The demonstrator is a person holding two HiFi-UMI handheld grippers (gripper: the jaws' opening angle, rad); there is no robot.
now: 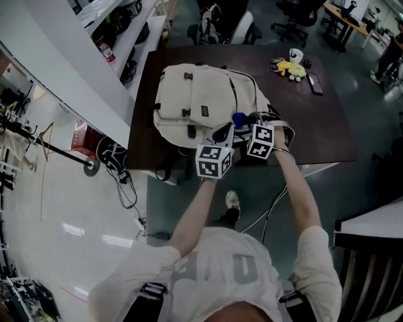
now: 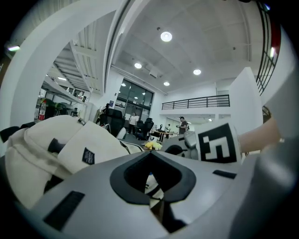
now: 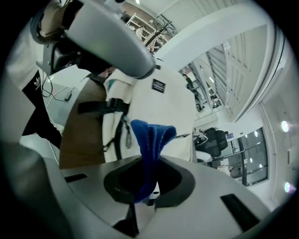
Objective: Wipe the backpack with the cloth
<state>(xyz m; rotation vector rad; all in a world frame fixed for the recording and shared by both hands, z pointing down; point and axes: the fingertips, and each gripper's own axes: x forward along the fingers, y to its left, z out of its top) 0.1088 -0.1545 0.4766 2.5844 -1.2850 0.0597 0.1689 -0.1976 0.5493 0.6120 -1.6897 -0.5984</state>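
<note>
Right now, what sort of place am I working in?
Probably an open-plan office or lab workspace: office chairs and desks stand beyond the dark table with the backpack, and the left gripper view shows a mezzanine railing under ceiling lights.

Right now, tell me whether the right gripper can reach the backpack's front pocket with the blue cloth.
Probably yes: the right gripper, shut on the blue cloth, is right beside the backpack, with nothing between them.
</note>
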